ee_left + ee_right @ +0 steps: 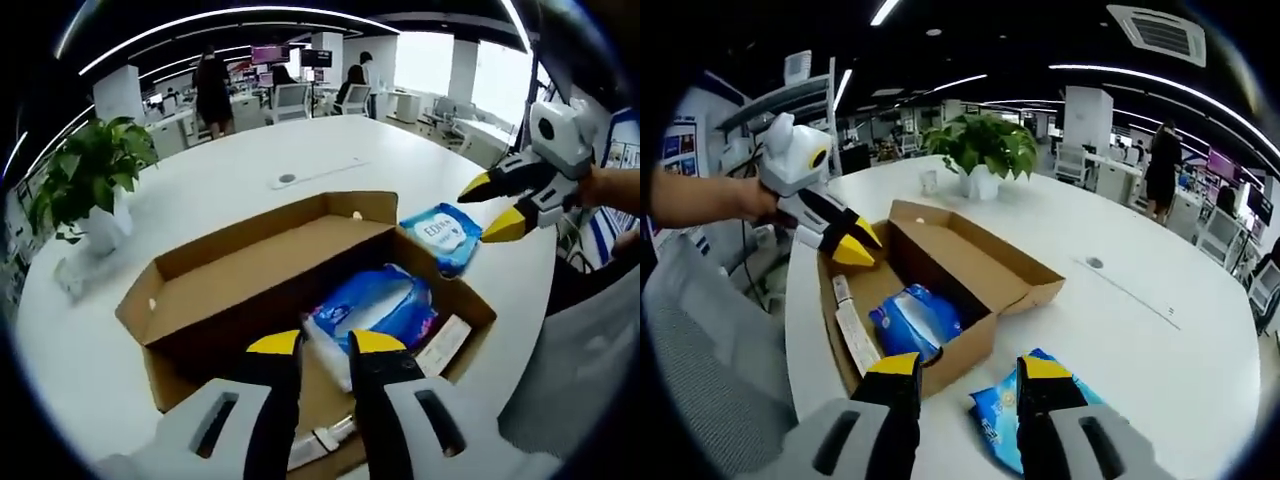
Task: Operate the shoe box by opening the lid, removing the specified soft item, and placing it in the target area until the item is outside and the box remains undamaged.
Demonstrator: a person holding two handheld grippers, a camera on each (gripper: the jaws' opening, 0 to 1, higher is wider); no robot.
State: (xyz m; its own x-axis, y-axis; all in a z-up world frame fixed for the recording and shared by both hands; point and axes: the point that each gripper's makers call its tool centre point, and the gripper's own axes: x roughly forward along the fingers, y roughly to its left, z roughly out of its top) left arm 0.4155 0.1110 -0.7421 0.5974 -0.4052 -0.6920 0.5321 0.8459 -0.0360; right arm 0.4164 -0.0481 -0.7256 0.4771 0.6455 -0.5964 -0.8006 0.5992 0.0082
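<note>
Brown cardboard shoe box (250,270) stands open near the white table (200,190) edge, one blue soft wipes pack (375,310) inside. Second blue pack (1015,415) lies outside, beside it. Left gripper (325,345) and right gripper (970,368) hover spread, holding nothing.

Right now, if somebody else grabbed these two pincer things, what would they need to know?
Left gripper: open, empty, hovering over the open shoe box.
Right gripper: open, empty, above the blue wipes pack lying on the white table beside the box.
Done: lid open, one pack out.
In the box: another blue soft pack and a white strip. If that pack must come out too, lift it gently, sparing the cardboard.
</note>
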